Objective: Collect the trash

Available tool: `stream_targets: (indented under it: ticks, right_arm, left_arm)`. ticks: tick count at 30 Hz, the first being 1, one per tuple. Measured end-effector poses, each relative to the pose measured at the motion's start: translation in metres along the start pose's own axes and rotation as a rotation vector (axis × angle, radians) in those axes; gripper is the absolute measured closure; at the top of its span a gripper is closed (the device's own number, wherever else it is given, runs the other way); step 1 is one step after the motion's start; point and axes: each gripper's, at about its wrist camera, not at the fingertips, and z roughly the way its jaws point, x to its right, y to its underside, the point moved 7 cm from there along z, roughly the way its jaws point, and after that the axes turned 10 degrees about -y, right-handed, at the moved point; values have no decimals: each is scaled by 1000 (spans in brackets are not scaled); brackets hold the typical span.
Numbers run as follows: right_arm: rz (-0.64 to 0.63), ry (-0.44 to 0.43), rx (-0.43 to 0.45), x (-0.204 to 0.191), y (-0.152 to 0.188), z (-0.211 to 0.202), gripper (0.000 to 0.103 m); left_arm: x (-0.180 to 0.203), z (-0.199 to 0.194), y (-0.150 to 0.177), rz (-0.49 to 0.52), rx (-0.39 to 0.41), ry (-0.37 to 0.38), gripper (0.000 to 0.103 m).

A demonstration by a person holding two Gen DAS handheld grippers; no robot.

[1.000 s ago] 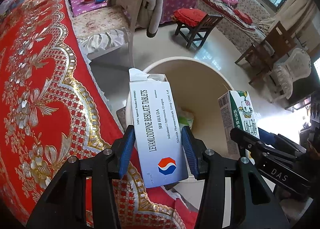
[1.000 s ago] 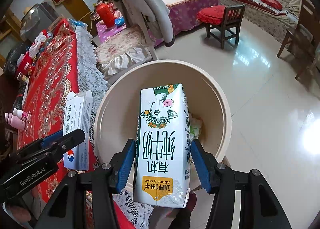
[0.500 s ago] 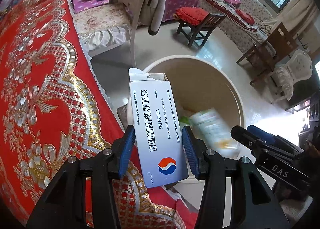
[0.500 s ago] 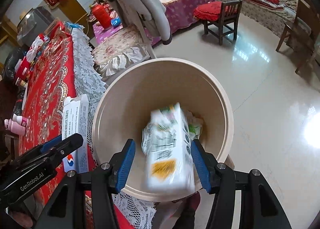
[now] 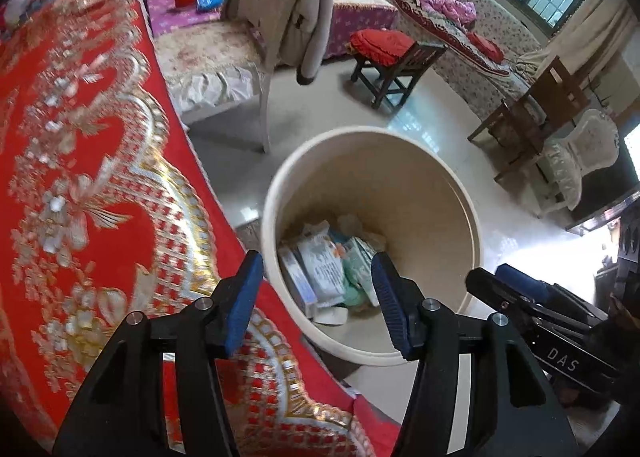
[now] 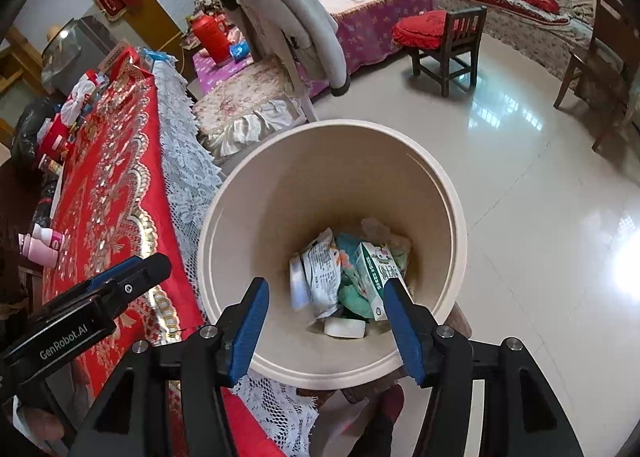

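Cream bin (image 6: 448,193) on glossy floor (image 6: 520,185) beside red-clothed table (image 6: 116,185).

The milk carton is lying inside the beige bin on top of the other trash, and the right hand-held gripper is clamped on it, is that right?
Not quite. The milk carton does lie inside the beige bin on the other trash, but the right hand-held gripper is not clamped on it: its jaws stand apart and empty above the bin. The right wrist view shows this.

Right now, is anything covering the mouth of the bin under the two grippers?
Nothing visible does. The bin has no lid and its mouth is clear; the milk carton lies at the bottom with other trash. The left gripper, opening, and right gripper hold nothing.
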Motion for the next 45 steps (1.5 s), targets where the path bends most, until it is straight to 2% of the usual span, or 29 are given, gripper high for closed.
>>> stream_targets:
  ticks: [5, 12, 21, 24, 29, 32, 34, 39, 45]
  right_arm:
    - [-30, 12, 35, -10, 3, -9, 46]
    - [-63, 44, 103, -26, 7, -29, 46]
    - [-109, 97, 252, -60, 4, -71, 45]
    - [-116, 108, 296, -69, 3, -83, 33]
    - [-143, 142, 363, -82, 4, -101, 32]
    - [-156, 155, 389, -88, 3, -108, 32]
    - [-162, 165, 401, -90, 3, -110, 32]
    - [-156, 187, 442, -92, 2, -115, 30]
    - [-166, 204, 459, -96, 3, -118, 30]
  left_arm:
    - [-11, -17, -1, 30, 59, -112, 48]
    - [-24, -42, -1, 26, 119, -74, 48]
    - [-28, -90, -5, 62, 235, -63, 48]
    - [-28, -106, -5, 86, 281, -72, 48]
    - [-29, -125, 0, 94, 336, -64, 48]
    - [-29, -133, 1, 98, 362, -96, 48]
    - [-29, -136, 3, 100, 376, -115, 48]
    - [-31, -140, 5, 89, 382, -77, 48]
    - [-34, -142, 3, 87, 390, -73, 48]
